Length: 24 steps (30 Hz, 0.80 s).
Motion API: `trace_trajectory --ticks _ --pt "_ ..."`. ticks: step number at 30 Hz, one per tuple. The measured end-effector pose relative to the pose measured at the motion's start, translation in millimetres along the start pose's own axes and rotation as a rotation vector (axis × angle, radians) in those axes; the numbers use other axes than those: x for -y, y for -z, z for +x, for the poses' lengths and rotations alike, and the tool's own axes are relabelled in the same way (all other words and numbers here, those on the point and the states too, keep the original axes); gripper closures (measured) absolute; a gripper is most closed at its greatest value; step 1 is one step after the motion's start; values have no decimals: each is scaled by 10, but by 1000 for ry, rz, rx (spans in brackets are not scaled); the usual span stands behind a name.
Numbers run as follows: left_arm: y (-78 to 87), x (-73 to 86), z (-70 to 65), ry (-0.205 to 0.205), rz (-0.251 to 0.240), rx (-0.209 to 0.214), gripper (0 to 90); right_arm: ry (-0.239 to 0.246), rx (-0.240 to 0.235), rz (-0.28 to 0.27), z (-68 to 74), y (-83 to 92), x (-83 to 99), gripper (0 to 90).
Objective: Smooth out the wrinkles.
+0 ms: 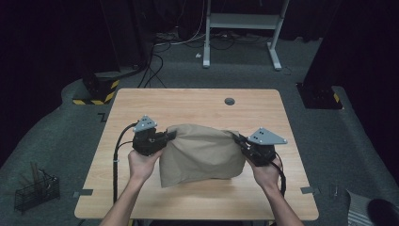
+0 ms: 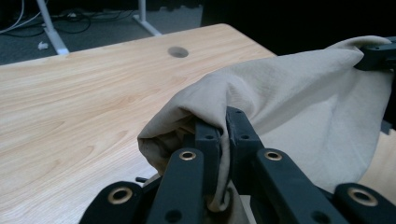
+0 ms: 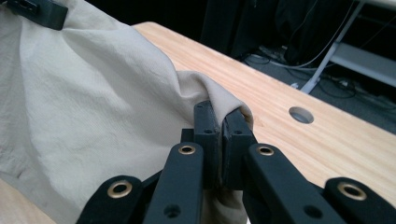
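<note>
Cloth (image 1: 202, 153) pinched at opposite corners by left gripper (image 1: 168, 135) and right gripper (image 1: 236, 138), both clamped tight; could slip free under uneven pulling, or drag across table (image 1: 188, 101).

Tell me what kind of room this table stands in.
Probably a lab or recording studio rather than a home: dark curtains on all sides, loose cables on grey carpet, hazard-striped bases, and a bare wooden table with a cable hole.

Dark room; grey carpet floor (image 1: 56, 136); light wooden counter (image 1: 197, 101); white frame (image 1: 242, 28), cables (image 1: 155, 61) beyond; wire basket (image 1: 36, 190) left.
</note>
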<state>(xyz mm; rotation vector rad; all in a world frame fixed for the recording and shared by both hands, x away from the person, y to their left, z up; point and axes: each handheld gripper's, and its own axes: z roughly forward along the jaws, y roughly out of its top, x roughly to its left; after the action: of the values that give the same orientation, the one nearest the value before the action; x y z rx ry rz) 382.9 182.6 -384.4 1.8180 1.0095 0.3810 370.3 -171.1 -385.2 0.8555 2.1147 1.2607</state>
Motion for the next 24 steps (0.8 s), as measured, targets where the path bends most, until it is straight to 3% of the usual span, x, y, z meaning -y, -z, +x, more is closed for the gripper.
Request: trace_trajectory --ticks 5,24 --pt "-99 36 110 35 20 0 848 -14 -8 34 -51 -148 13 873" --pt "-407 98 327 75 93 -25 842 -70 -8 132 -222 -565 96 870"
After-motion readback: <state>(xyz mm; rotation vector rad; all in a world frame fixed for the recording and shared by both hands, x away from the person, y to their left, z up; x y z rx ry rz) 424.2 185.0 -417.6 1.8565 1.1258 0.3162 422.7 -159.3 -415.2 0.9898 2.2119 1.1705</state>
